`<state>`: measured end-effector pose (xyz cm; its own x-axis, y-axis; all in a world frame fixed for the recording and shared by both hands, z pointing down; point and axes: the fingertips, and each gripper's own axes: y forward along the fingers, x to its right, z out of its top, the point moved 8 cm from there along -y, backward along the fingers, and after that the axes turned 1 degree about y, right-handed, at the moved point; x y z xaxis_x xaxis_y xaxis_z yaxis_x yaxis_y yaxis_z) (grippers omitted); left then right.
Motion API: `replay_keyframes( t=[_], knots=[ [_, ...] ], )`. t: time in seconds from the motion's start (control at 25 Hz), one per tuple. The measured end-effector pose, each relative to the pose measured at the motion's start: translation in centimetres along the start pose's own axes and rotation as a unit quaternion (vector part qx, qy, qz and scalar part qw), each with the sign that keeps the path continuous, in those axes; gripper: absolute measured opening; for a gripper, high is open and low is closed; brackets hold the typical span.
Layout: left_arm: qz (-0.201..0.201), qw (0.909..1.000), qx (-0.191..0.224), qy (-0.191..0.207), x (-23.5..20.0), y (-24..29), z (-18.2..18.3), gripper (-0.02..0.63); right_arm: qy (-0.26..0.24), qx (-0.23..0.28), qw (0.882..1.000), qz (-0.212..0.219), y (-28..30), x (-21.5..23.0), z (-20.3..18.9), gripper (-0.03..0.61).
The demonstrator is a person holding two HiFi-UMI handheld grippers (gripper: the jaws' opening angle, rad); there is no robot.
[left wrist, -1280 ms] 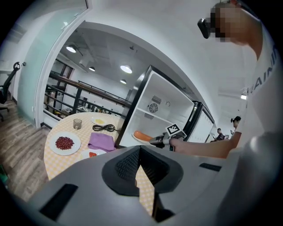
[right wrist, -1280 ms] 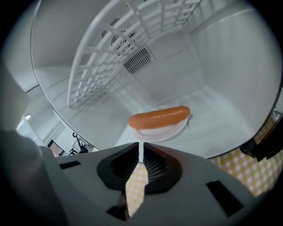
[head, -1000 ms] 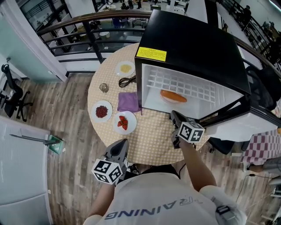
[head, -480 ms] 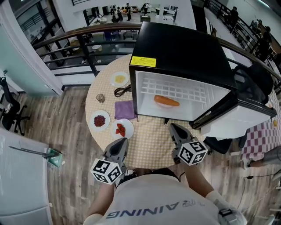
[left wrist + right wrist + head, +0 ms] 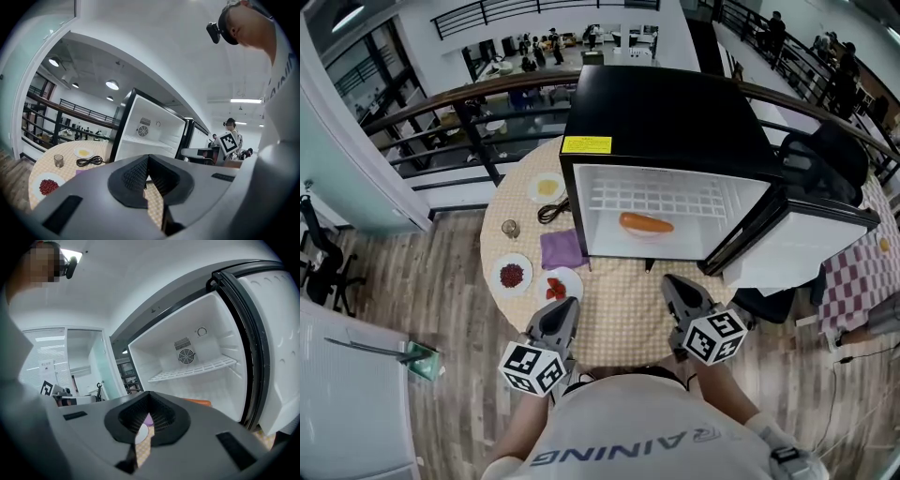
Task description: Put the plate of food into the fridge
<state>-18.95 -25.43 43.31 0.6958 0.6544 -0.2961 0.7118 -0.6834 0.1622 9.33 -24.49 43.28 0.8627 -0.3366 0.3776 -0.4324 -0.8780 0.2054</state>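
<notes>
While the fridge stands on the bench with its door swung wide, the plate of food already sits on its floor. The left hand-held gripper and right hand-held gripper are both pinched together, empty, near the bench's front edge; a hard shove on the door could jolt the plate.

1. An upper gallery in an open-plan office building: a curved dark-barred railing overlooks a lower floor with desks and people.
2. A black swivel office chair stands on wood-plank flooring.
</notes>
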Motion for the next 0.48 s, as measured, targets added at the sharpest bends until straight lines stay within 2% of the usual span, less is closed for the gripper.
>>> replay_keyframes(
  t=[0.48],
  knots=[
    [-0.008, 1.0, -0.002, 0.002, 0.37, 0.68, -0.13, 0.005, 0.011, -0.004, 1.0, 0.004, 0.0, 0.15, -0.3, 0.02]
  ],
)
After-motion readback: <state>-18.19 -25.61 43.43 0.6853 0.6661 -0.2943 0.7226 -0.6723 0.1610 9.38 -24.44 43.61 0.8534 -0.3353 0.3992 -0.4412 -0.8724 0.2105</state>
